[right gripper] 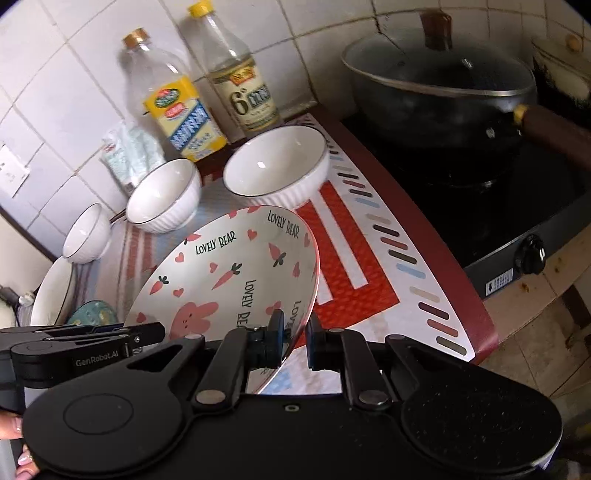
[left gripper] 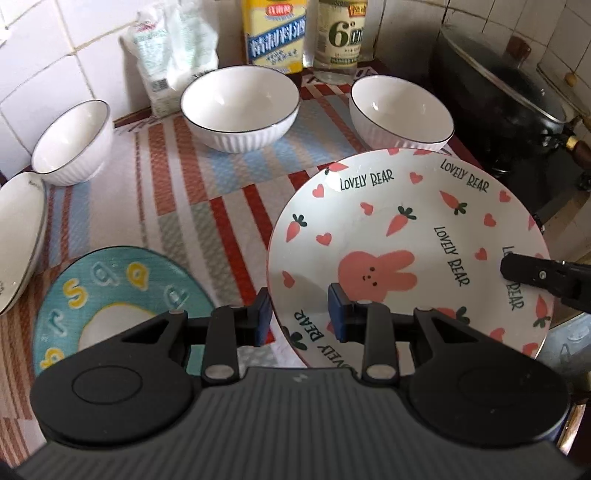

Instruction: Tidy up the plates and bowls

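Holding the rabbit-and-carrot plate (left gripper: 406, 236) by two edges: my left hand-held gripper (left gripper: 301, 314) straddles its near rim with blue pads (left gripper: 338, 314) one above and one outside the rim, gap moderately wide, and I cannot tell whether the pads press the plate; my right hand-held gripper (right gripper: 297, 341) is narrowed about the opposite rim, pads either side of the edge, contact likewise unclear. Plate tilted, raised off the striped mat (left gripper: 192, 206) in the right wrist view. Items on the surface: teal lettered plate (left gripper: 110, 291), flat on the mat, just left of my left hand-held gripper; white black-rimmed plates (left gripper: 20, 236), stacked, far left; three white ribbed bowls, small left bowl (left gripper: 74, 144), large middle bowl (left gripper: 240, 107), right bowl (left gripper: 400, 110), all upright in a row behind. Against the tiled wall: yellow-labelled bottle (left gripper: 275, 35), clear "6°" bottle (left gripper: 341, 35), plastic packet (left gripper: 173, 55). To the right: lidded black wok (right gripper: 439, 92) on a stove (right gripper: 498, 221).
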Tool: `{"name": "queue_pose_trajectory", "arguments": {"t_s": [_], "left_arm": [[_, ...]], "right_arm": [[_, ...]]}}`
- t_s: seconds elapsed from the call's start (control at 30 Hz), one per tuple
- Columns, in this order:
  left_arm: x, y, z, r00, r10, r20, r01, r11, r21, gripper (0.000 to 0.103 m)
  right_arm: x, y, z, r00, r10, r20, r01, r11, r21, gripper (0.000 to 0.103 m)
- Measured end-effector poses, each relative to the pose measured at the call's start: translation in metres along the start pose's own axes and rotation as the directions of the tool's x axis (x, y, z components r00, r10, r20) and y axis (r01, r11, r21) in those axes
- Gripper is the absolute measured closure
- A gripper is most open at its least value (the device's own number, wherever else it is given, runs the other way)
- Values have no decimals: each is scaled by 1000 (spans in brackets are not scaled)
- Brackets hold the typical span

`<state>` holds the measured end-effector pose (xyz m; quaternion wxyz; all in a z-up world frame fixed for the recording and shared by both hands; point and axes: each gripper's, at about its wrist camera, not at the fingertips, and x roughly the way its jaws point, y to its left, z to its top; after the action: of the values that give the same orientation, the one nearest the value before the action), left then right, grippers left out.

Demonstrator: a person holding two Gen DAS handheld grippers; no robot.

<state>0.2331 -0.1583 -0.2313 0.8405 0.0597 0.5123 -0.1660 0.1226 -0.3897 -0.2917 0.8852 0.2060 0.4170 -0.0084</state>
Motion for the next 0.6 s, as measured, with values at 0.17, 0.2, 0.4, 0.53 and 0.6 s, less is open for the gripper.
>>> {"name": "queue_pose_trajectory", "arguments": {"t_s": [0.17, 0.2, 0.4, 0.53, 0.6], "left_arm": [[-35, 13, -6, 1000, 10, 19, -10, 1000, 1, 73], [-43, 16, -7, 1000, 15, 26, -15, 1000, 6, 73], [-94, 36, -18, 998, 41, 48, -40, 999, -11, 73], [-129, 47, -37, 992, 97, 81, -96, 995, -26, 73], [-141, 53, -47, 988, 125, 88, -123, 992, -30, 73]], "right_arm": [[-23, 24, 0, 1000, 9, -8, -9, 1000, -25, 87], [-28, 29, -1, 1000, 12, -7, -13, 999, -31, 86], [-58, 57, -5, 997, 77, -5, -77, 996, -54, 86], [-77, 79, -9, 991, 131, -22, -132, 987, -87, 85], [-82, 91, -14, 987, 154, -40, -158, 982, -107, 85]]}}
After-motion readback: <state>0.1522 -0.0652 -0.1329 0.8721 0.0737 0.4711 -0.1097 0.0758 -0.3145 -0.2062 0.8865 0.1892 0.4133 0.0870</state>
